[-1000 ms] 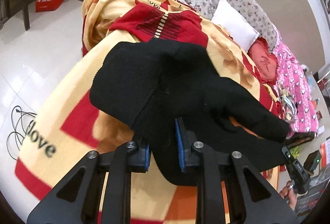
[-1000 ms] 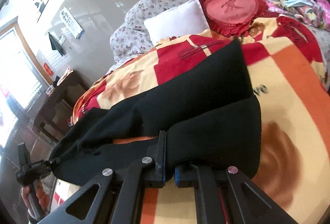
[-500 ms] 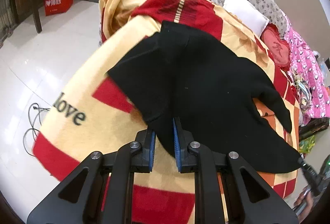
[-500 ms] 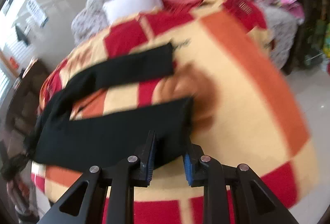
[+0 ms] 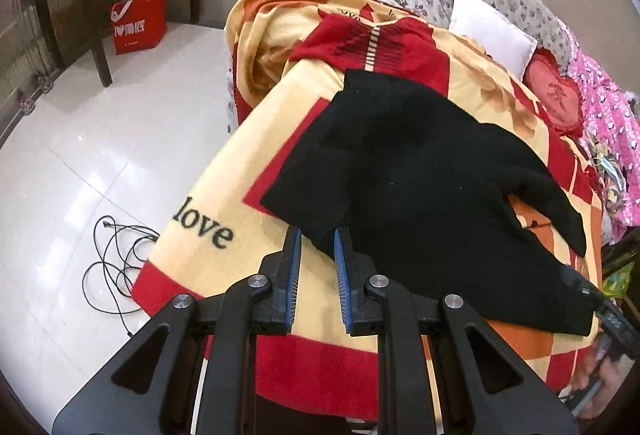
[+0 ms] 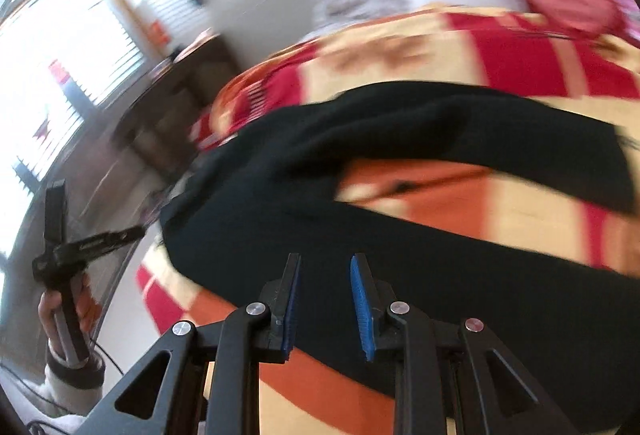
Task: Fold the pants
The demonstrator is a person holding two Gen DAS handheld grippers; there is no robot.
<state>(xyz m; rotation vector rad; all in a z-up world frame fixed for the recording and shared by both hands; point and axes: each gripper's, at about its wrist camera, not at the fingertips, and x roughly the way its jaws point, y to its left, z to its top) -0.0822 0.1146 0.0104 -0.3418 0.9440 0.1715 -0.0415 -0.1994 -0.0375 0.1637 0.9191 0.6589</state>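
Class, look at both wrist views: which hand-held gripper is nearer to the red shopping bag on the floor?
Left. The left hand-held gripper is at the bed end nearest the red shopping bag; the right hand-held gripper is beside the pants legs, farther away.

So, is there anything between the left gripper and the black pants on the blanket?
Nothing visible is. The left gripper is open, and a corner of the black pants lies right at its fingertips. Only the bare blanket is around it. The white pillow sits far behind.
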